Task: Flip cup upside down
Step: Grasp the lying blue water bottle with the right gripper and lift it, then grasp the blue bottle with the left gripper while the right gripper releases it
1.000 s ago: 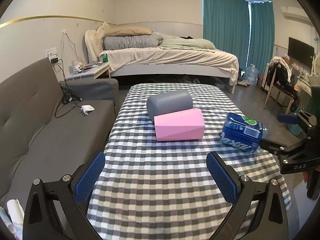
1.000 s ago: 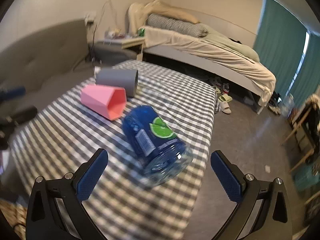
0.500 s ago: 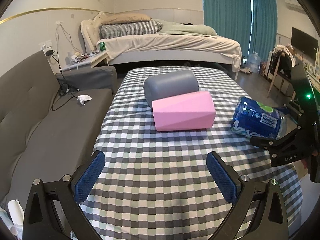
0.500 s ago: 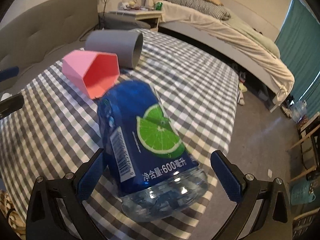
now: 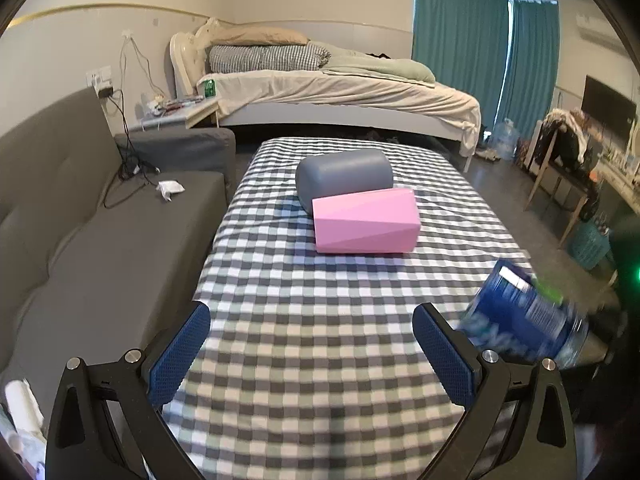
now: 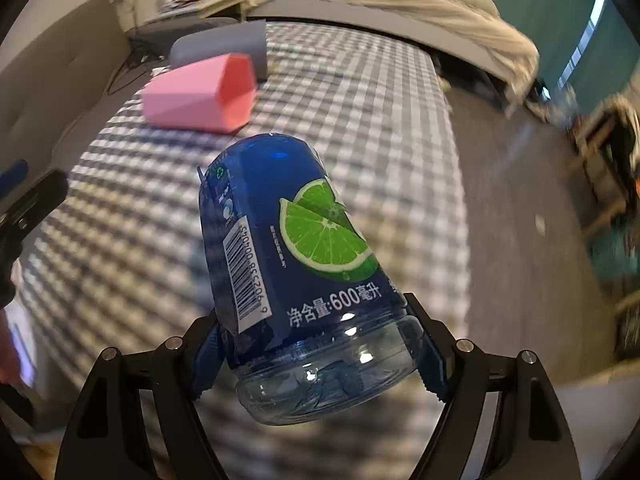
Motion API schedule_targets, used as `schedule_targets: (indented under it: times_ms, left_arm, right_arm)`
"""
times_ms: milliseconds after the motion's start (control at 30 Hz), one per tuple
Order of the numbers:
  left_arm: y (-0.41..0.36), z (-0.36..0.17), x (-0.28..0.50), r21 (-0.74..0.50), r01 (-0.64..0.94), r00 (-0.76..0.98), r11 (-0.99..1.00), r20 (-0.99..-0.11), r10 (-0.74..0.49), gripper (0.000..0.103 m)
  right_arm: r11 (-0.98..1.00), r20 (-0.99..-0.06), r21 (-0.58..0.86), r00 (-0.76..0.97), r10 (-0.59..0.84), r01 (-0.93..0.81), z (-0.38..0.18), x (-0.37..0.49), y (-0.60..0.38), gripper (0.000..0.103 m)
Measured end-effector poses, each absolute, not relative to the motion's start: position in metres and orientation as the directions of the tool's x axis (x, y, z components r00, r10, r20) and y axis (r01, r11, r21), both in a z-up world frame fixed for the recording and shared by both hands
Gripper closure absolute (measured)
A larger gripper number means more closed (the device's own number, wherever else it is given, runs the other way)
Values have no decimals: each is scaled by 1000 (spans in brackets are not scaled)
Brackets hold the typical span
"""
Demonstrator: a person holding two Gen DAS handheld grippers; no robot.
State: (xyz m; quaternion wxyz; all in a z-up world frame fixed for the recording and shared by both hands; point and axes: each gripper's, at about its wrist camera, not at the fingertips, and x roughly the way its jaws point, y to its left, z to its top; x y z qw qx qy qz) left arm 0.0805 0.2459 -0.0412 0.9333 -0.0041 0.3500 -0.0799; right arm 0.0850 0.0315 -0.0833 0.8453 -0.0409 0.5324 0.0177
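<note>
Nearby, pink cup (image 5: 366, 224) touching grey cup (image 5: 344, 176), right gripper (image 6: 320, 354) clamping blue cup (image 6: 296, 256)

Left tongs (image 5: 310, 354) gape wide; right tongs (image 6: 320, 356) clamped on something

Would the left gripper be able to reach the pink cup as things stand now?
Probably yes: the left gripper is open and empty, and only bare checkered cloth lies between it and the pink cup straight ahead.
</note>
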Motion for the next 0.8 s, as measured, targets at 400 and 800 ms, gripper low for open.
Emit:
schedule_targets:
  times_ms: [400, 800]
  left_arm:
    - [265, -32, 66, -59, 99, 766, 993, -633, -114, 0]
    - [268, -32, 69, -20, 41, 768, 999, -639, -44, 0]
  right_arm:
    - [989, -932, 140, 342, 119, 37, -88, 71, 69, 24]
    - [990, -871, 78, 475, 124, -115, -65, 60, 89, 0]
